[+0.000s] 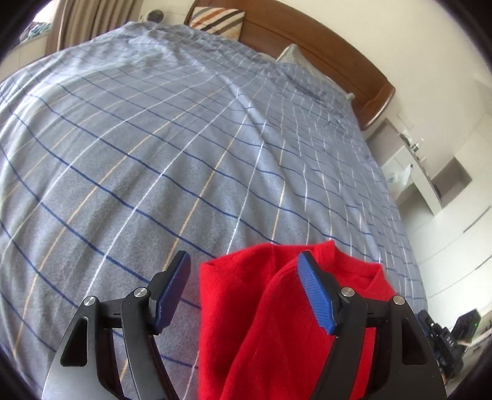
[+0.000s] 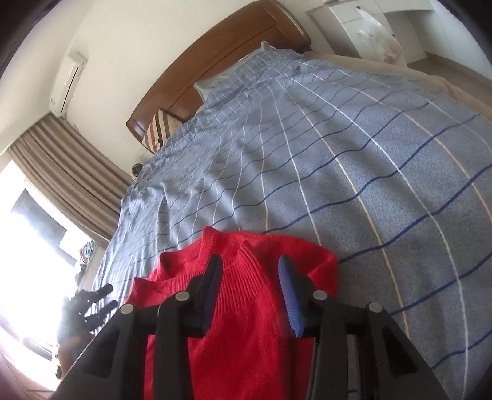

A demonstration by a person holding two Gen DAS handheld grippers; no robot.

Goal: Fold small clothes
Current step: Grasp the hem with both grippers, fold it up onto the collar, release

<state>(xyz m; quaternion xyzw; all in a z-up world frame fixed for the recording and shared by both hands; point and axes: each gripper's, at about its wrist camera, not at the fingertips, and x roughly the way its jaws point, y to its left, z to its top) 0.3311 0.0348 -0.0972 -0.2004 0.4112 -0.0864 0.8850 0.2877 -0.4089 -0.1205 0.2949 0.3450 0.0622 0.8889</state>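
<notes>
A small red knitted sweater point(image 1: 264, 323) lies on the blue-grey checked bed cover point(image 1: 184, 154) at the near edge of the bed. In the left wrist view my left gripper point(image 1: 243, 255) stands wide open over it. Its right finger point(image 1: 316, 292) is above the red knit and its left finger point(image 1: 172, 292) is above bare cover. In the right wrist view the same sweater point(image 2: 246, 323) shows its ribbed neckline. My right gripper point(image 2: 250, 260) is open just above the cloth, and the pads do not press on it.
A wooden headboard point(image 1: 323, 52) and a striped pillow point(image 1: 218, 20) are at the far end of the bed. Curtains point(image 2: 70, 172) and a bright window point(image 2: 27, 246) are on one side, with white cabinets point(image 1: 446, 184) on the other. A dark device point(image 1: 446, 344) shows low at the right.
</notes>
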